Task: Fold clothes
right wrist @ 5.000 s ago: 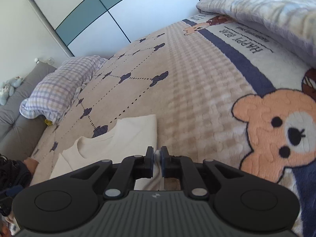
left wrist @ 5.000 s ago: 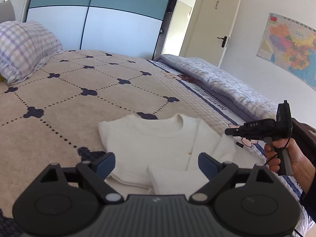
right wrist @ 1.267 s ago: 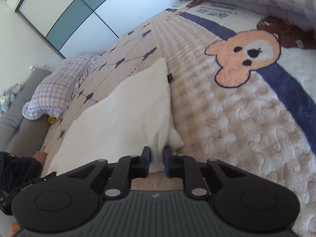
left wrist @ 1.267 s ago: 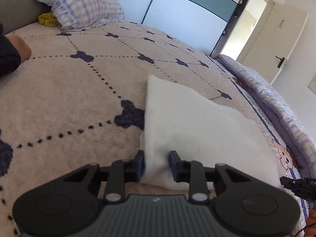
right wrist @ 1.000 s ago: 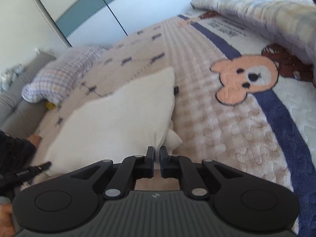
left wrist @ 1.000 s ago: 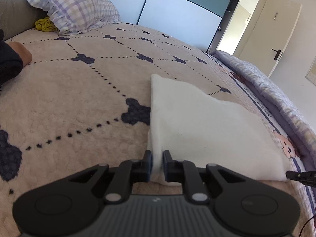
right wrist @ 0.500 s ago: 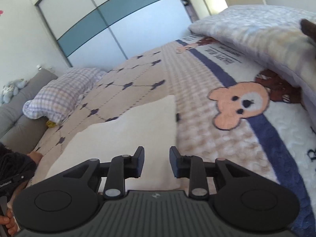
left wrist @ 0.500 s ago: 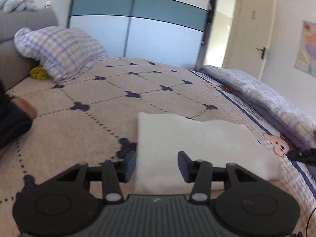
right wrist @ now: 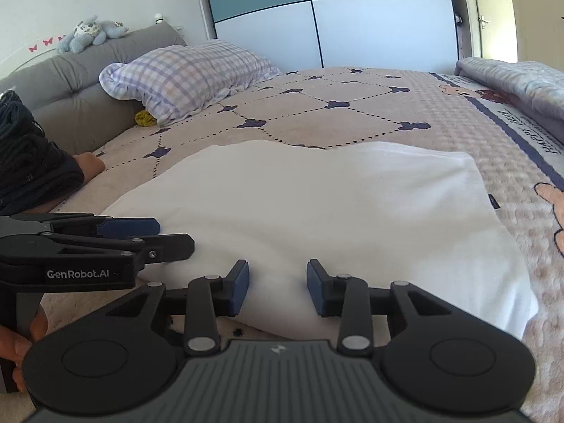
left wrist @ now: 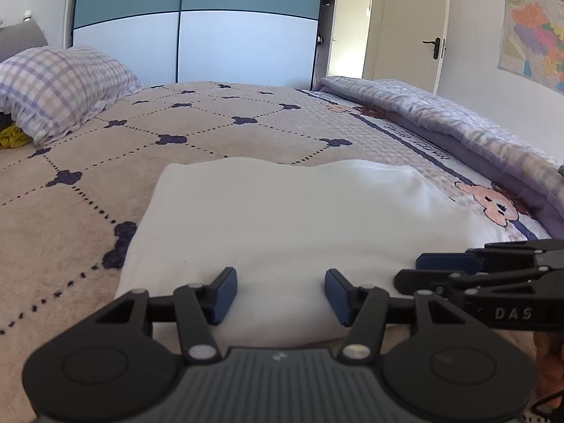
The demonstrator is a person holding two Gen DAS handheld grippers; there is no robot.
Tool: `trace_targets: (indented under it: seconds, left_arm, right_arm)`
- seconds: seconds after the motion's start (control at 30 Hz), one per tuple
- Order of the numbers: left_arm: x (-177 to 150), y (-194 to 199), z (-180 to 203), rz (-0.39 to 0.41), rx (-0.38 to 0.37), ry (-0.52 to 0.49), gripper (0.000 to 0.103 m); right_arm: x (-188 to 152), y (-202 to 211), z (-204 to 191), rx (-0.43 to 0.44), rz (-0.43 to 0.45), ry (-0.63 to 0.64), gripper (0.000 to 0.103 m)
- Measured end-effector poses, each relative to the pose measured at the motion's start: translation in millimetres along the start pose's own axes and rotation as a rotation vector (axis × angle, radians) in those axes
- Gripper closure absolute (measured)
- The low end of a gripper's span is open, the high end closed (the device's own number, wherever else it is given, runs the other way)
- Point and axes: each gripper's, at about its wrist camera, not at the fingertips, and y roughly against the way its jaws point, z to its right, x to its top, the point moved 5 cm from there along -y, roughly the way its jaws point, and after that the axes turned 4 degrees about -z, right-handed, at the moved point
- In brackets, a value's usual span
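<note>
White folded garment [left wrist: 289,218] lies flat on the bedspread [left wrist: 105,183].

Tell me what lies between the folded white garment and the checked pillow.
Only bare patterned bedspread separates the folded white garment from the checked pillow; nothing rests on that stretch. The right wrist view shows it best.

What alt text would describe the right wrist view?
A folded white garment lies on a patterned bedspread, with the right hand-held gripper opening just before it, nothing pinched. The left hand-held gripper reaches in beside it.
</note>
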Motion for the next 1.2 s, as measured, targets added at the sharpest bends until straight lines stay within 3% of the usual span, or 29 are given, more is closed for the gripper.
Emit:
trace_targets:
  seconds: [0.03, 0.1, 0.23, 0.3, 0.37, 0.43, 0.57, 0.6, 0.63, 0.83, 0.87, 0.9, 0.97, 1.0, 1.13, 1.2]
  left_arm:
    - [1, 2, -6, 0.001, -0.002, 0.019, 0.051]
    - [-1, 4, -21, 0.002, -0.002, 0.053, 0.071]
    - [-7, 9, -45, -0.005, -0.033, 0.131, 0.077]
    - [-10, 12, -47, 0.000, -0.018, 0.115, 0.081]
    - [-13, 16, -52, 0.006, 0.014, 0.114, 0.085]
    - [-16, 20, -62, 0.009, 0.056, 0.145, 0.086]
    - [-21, 24, -78, 0.012, 0.010, 0.216, 0.088]
    - [-21, 25, -77, 0.013, 0.016, 0.207, 0.088]
    - [-21, 25, -76, 0.014, 0.023, 0.196, 0.088]
    - [-25, 35, -90, 0.051, 0.038, 0.300, 0.087]
    - [-23, 37, -93, 0.033, 0.090, 0.316, 0.051]
    - [-19, 41, -90, 0.036, 0.120, 0.306, 0.025]
    - [-7, 53, -69, 0.092, 0.069, 0.229, 0.020]
    - [-1, 59, -54, 0.118, 0.043, 0.181, 0.019]
    - [16, 51, 6, 0.128, 0.027, -0.017, 0.013]
    - [18, 36, 26, 0.105, 0.040, -0.082, 0.013]
  right_arm:
    - [0, 4, 4, 0.003, -0.002, 0.014, 0.066]
    - [-1, 14, 16, -0.009, -0.002, 0.031, 0.066]
    - [-10, 28, 62, -0.080, -0.003, -0.003, 0.077]
    - [-18, 36, 89, -0.103, 0.009, -0.063, 0.098]
    - [-27, 43, 113, -0.068, 0.026, -0.186, 0.103]
    - [-34, 50, 124, -0.069, 0.036, -0.259, 0.103]
    - [-46, 63, 130, -0.123, 0.049, -0.358, 0.103]
    - [-50, 66, 133, -0.158, 0.045, -0.380, 0.093]
    - [-53, 70, 135, -0.180, 0.049, -0.410, 0.091]
    - [-74, 97, 145, -0.108, 0.096, -0.642, 0.085]
    - [-75, 100, 143, -0.092, 0.105, -0.669, 0.075]
    - [-75, 102, 141, -0.069, 0.118, -0.698, 0.069]
    - [-74, 103, 133, -0.014, 0.151, -0.763, 0.043]
    - [-72, 102, 129, 0.010, 0.166, -0.792, 0.040]
    - [-64, 81, 111, 0.078, 0.173, -0.883, 0.037]
    - [-59, 71, 98, 0.045, 0.164, -0.854, 0.037]
